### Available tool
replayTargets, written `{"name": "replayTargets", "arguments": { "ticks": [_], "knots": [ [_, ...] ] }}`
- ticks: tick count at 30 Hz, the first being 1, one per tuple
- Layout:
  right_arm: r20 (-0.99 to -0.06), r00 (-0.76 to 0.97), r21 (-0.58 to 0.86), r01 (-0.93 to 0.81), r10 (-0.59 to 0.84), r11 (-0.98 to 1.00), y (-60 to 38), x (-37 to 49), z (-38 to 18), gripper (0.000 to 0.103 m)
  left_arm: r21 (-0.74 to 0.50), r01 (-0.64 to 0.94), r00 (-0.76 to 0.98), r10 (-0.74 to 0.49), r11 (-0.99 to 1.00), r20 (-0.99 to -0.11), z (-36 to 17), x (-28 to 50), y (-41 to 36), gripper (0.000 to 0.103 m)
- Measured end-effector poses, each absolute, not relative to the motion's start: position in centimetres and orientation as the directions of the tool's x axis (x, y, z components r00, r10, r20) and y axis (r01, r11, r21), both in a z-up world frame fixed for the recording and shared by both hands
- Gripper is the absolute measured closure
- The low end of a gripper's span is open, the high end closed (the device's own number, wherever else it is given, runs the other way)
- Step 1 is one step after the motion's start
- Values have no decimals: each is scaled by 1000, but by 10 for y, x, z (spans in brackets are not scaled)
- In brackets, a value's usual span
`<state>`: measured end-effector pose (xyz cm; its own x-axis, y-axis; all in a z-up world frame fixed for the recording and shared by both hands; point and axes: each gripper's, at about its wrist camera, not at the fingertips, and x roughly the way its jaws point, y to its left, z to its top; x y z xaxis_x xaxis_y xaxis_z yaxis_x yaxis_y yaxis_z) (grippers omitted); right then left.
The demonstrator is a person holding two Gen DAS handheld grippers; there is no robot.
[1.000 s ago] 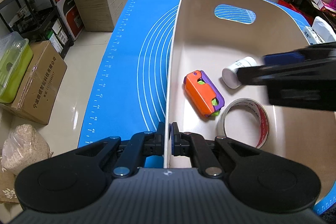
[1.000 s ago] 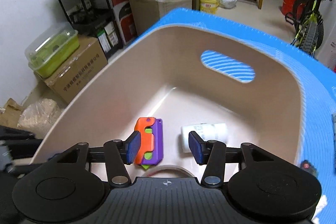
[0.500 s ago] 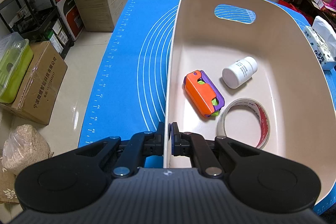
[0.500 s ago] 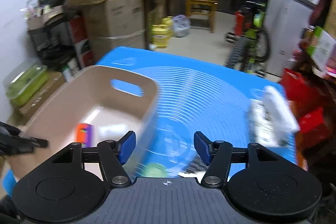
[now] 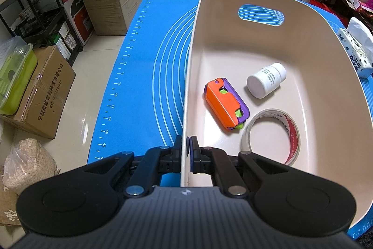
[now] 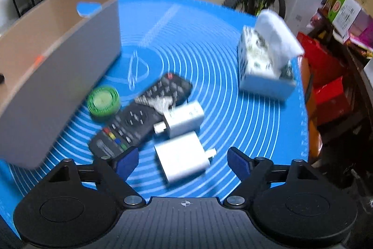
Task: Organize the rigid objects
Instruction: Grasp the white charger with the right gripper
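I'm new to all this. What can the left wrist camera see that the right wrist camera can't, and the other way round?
Only the left wrist view looks into the bin: an orange and purple toy, a white bottle and a tape roll lie inside, and the left hand-held gripper is clamped on the bin wall.

Only the right wrist view shows the items outside: a remote control, a green round container, two silver chargers, and the open right hand-held gripper.

Both show the beige bin, blue mat and tissue pack.
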<state>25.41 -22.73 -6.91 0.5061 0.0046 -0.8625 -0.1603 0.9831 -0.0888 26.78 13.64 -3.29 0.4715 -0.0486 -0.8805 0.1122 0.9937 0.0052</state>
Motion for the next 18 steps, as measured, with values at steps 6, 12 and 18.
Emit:
{"name": "replayTargets", "arguments": {
  "ticks": [6,12,18],
  "knots": [
    [-876,481,-105,-163,-14,981,-234,264,-93,12,7,112,472,-47,994,-881,-33,268,136,96],
    [-868,497,-102,-177,-1,979,-236,273,-108,10,7,112,472,-47,994,-881,-33,268,136,95],
    [-856,506,8,-184,102,983,-247,270,-109,26,13,112,471,-42,994,-881,-32,267,134,95]
  ]
}}
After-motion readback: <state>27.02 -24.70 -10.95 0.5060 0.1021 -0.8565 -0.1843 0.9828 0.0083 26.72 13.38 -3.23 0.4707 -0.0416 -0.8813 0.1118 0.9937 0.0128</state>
